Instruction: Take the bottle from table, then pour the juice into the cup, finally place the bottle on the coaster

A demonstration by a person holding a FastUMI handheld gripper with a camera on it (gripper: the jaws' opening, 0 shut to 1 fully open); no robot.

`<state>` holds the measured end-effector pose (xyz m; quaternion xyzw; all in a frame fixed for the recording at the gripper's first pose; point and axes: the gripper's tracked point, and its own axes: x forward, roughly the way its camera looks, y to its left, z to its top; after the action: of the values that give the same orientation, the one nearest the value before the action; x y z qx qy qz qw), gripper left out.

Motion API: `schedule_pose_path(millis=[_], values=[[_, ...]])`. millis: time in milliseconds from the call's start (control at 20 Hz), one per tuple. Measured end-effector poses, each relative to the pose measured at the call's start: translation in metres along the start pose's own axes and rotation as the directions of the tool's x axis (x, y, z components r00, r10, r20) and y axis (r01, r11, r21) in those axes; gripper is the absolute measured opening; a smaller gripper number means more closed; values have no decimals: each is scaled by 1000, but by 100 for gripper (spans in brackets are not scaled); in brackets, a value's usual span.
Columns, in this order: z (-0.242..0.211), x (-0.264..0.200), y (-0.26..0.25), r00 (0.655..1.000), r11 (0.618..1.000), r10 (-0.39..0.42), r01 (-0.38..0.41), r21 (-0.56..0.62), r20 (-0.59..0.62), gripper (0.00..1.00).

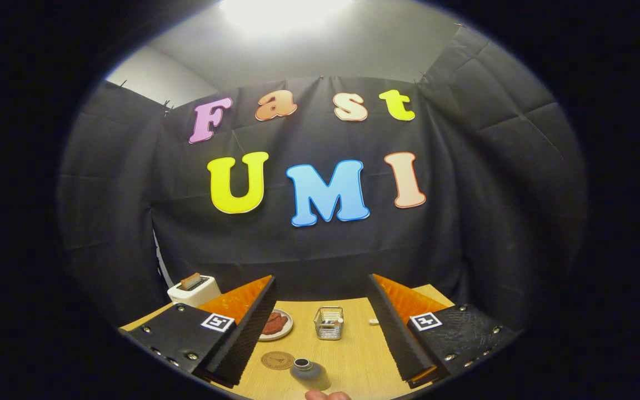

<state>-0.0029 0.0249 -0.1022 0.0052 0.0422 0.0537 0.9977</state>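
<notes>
My gripper [320, 289] hangs above the wooden table [356, 355] with its two black fingers [248, 328] spread wide apart and nothing between them. Below and between the fingers stands a grey bottle [310, 373] with a dark open mouth, seen from above. Just beyond the bottle, to its left, a round brown coaster [278, 360] lies flat on the table. At the near edge, right by the bottle, a person's fingertip [326, 395] shows. I cannot make out a cup.
A white plate [276, 324] with reddish food sits beside the left finger. A small wire basket [329, 323] stands mid-table. A white toaster [193, 290] with a slice in it is at the back left corner. A tiny white object [374, 321] lies near the right finger.
</notes>
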Motion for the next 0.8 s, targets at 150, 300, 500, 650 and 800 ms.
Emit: schedule_pose_path(millis=[150, 300, 500, 650, 800], values=[[-37, -1, 8, 1000, 1000, 9, -9, -26, -9, 99], [-78, -4, 21, 997, 999, 43, -45, -24, -65, 99], [-130, 0, 20, 991, 999, 32, -37, -30, -129, 99], [-162, 5, 21, 985, 998, 36, -44, -44, -166, 99], [-183, 11, 20, 983, 998, 31, -40, -48, -179, 99]])
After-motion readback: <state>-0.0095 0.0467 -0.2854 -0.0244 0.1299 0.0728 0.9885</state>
